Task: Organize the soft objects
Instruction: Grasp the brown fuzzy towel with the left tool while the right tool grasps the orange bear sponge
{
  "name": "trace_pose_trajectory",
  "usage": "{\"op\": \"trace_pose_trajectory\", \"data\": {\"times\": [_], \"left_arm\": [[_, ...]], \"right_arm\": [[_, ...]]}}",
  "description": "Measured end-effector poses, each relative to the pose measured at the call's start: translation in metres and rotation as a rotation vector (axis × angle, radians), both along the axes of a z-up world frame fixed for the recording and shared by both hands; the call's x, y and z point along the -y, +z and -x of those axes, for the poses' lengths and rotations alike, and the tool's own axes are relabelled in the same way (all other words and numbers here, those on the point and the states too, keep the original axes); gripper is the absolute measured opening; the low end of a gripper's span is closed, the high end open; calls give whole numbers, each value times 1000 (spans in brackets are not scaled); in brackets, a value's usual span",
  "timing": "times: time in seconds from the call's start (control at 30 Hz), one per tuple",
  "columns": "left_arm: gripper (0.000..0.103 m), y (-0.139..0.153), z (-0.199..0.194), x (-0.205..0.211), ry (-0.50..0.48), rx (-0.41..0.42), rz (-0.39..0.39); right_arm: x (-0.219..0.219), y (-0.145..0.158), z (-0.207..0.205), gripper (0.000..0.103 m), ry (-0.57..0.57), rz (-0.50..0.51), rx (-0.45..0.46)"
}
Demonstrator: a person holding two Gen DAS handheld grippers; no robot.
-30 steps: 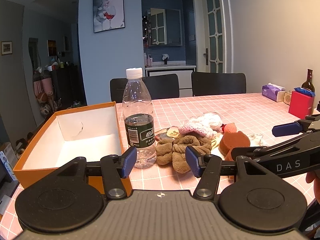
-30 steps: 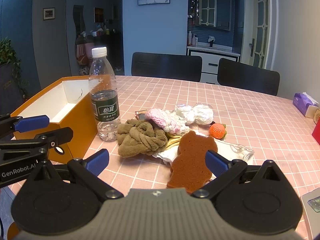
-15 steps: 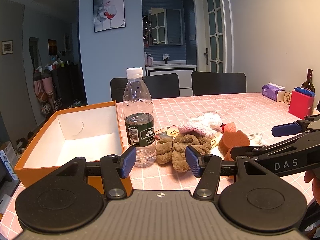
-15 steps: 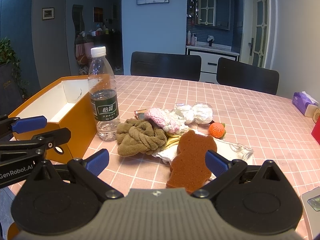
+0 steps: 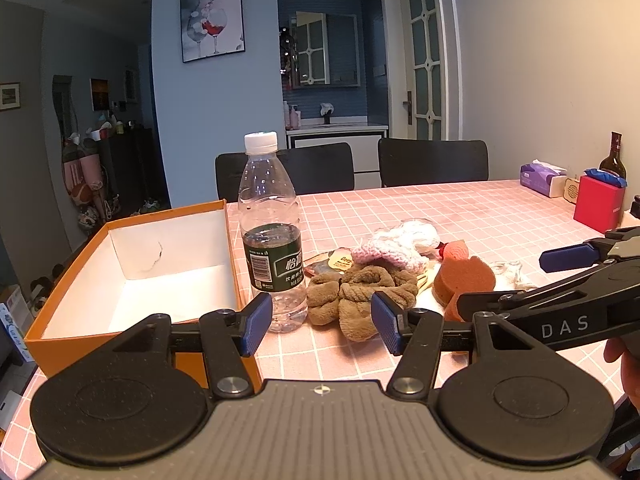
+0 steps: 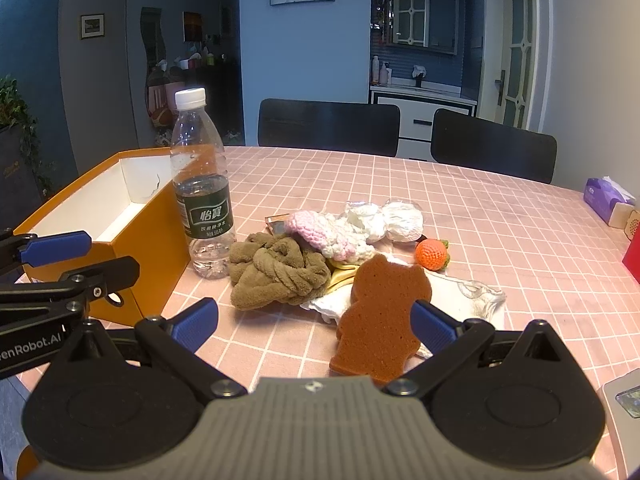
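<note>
A heap of soft things lies mid-table: a brown plush cloth (image 5: 360, 292) (image 6: 276, 276), a pink and white knit piece (image 5: 384, 254) (image 6: 324, 234), a bear-shaped orange sponge (image 6: 380, 320) (image 5: 464, 280), a crocheted orange ball (image 6: 431, 254) and white cloth bundles (image 6: 384, 220). An open orange box (image 5: 132, 276) (image 6: 132, 216) with a white inside stands at the left. My left gripper (image 5: 320, 322) is open, just short of the brown cloth. My right gripper (image 6: 314, 324) is open too, with the sponge's near end between its fingers, untouched.
A water bottle (image 5: 272, 240) (image 6: 204, 192) stands between the box and the heap. A tissue pack (image 5: 542, 179), a red box (image 5: 598, 208) and a wine bottle (image 5: 612, 160) are at the far right. Black chairs (image 6: 328, 126) line the far edge. A hand (image 5: 624, 364) shows at the right.
</note>
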State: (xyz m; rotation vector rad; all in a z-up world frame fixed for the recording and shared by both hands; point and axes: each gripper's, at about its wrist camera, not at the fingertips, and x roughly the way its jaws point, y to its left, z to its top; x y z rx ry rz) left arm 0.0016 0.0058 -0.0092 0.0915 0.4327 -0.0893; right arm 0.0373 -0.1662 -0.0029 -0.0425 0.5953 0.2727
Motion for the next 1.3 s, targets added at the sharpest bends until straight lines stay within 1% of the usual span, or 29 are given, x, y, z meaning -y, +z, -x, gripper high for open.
{"op": "trace_pose_trajectory", "data": {"times": [0.23, 0.4, 0.47, 0.57, 0.67, 0.73, 0.77, 0.83, 0.9, 0.97, 1.03, 1.1, 1.17, 1.2, 1.27, 1.3], "left_arm": [[67, -2, -4, 1, -15, -18, 0], [67, -4, -9, 4, -37, -26, 3], [67, -5, -14, 7, -60, -31, 5], [67, -10, -23, 14, -115, -37, 5], [67, -17, -36, 25, -166, -55, -12], [71, -24, -48, 32, -180, -70, -32], [76, -28, -54, 35, -189, -75, -37], [79, -35, -66, 39, -194, -97, -24], [84, -41, -76, 39, -193, -123, 9], [85, -48, -87, 37, -173, -155, 41], [86, -54, -95, 36, -162, -184, 53], [87, -59, -104, 35, -145, -199, 52], [87, -63, -112, 35, -134, -210, 38], [87, -65, -116, 35, -130, -218, 38], [87, -70, -124, 35, -129, -239, 43], [87, -74, -128, 34, -129, -250, 47]], "right_arm": [[4, -3, -4, 100, -1, -7, -2], [11, -9, -4, 100, 17, 3, 31], [15, -13, -8, 100, 19, 9, 27], [23, -21, -17, 100, 4, 16, 2], [34, -31, -31, 100, -33, 33, -29], [42, -39, -42, 100, -69, 33, -51], [45, -43, -47, 100, -80, 24, -67], [49, -53, -58, 100, -90, 8, -114], [49, -63, -67, 100, -80, -7, -152], [45, -71, -73, 99, -66, -10, -175], [41, -77, -79, 99, -74, 7, -183], [40, -83, -85, 96, -72, 5, -189], [39, -88, -91, 86, -64, -13, -200], [39, -90, -93, 84, -59, -19, -206], [38, -93, -95, 75, -44, -37, -219], [38, -93, -95, 75, -39, -39, -216]]}}
